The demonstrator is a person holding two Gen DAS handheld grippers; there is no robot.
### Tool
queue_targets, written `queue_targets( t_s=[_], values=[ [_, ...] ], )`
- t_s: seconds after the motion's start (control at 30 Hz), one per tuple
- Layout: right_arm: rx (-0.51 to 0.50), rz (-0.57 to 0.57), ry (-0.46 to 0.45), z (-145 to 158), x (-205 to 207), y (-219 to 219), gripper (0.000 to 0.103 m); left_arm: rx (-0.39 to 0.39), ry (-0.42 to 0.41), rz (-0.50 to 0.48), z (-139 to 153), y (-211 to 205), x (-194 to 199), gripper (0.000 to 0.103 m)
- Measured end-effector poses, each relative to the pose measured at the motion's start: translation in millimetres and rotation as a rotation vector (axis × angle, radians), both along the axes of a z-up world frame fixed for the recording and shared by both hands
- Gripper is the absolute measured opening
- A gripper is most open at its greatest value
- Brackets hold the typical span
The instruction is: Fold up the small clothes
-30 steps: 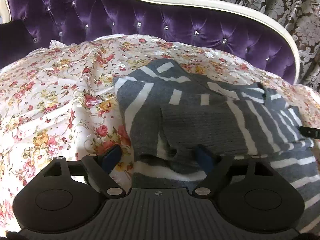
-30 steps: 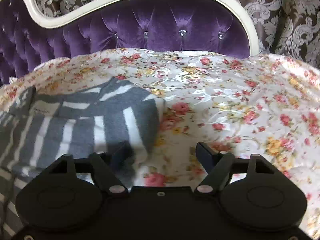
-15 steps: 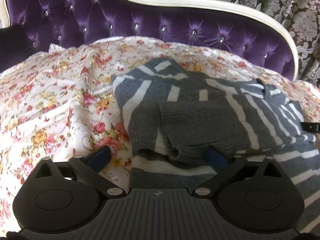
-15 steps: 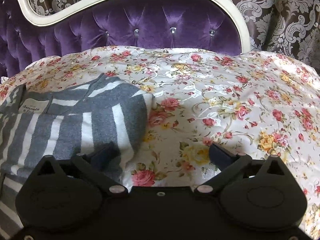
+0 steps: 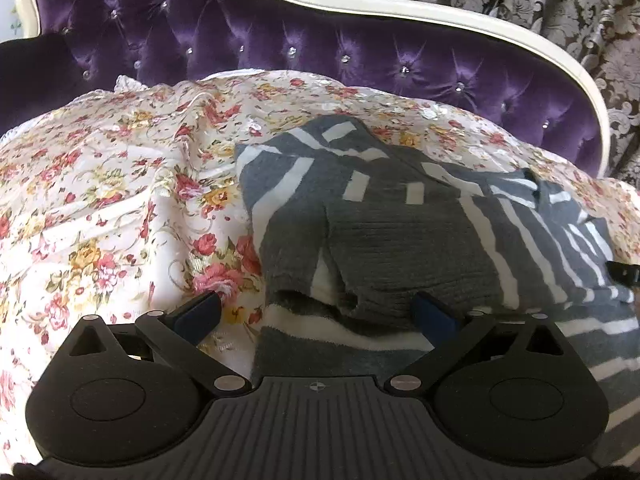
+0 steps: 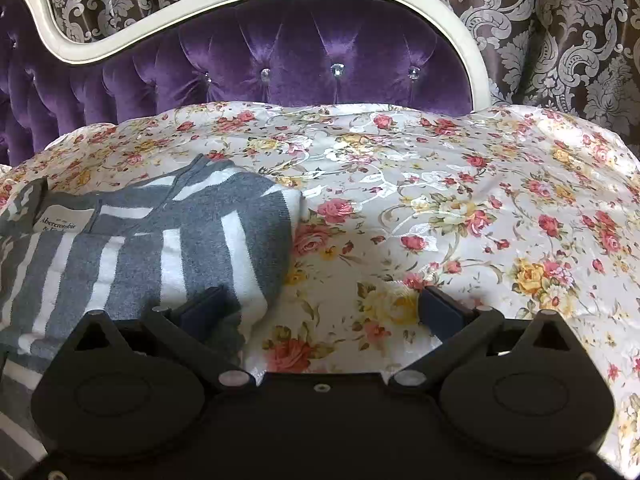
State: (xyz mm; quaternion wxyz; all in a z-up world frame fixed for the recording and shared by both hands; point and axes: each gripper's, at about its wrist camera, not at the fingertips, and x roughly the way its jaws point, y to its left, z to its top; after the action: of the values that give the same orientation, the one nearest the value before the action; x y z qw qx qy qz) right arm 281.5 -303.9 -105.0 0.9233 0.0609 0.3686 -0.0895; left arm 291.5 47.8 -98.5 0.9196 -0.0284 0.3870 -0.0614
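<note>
A grey-and-white striped knit sweater (image 5: 400, 232) lies partly folded, sleeve tucked over, on the bed.

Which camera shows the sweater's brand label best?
The right wrist view: the label lies face up at the neck of the striped sweater, lettering partly readable. The left wrist view shows the sweater's folded sleeve and stripes, but no label.

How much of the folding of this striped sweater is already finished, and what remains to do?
Done: one sleeve of the grey striped sweater lies folded across its body, and its right side looks tucked in. In hand: nothing; the left gripper and right gripper have open jaws near the hem, over the floral bedspread. Left: probably the last fold, hem up toward the collar.
</note>
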Motion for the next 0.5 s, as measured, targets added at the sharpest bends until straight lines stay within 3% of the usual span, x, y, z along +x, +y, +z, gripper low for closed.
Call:
queue_targets(
  t_s=[0.5],
  values=[
    [0.012,-0.009,0.012,3.1,-3.2,-4.6,0.102,0.028,0.039,-0.055,6.1,-3.9,-1.6,0.102]
  ],
)
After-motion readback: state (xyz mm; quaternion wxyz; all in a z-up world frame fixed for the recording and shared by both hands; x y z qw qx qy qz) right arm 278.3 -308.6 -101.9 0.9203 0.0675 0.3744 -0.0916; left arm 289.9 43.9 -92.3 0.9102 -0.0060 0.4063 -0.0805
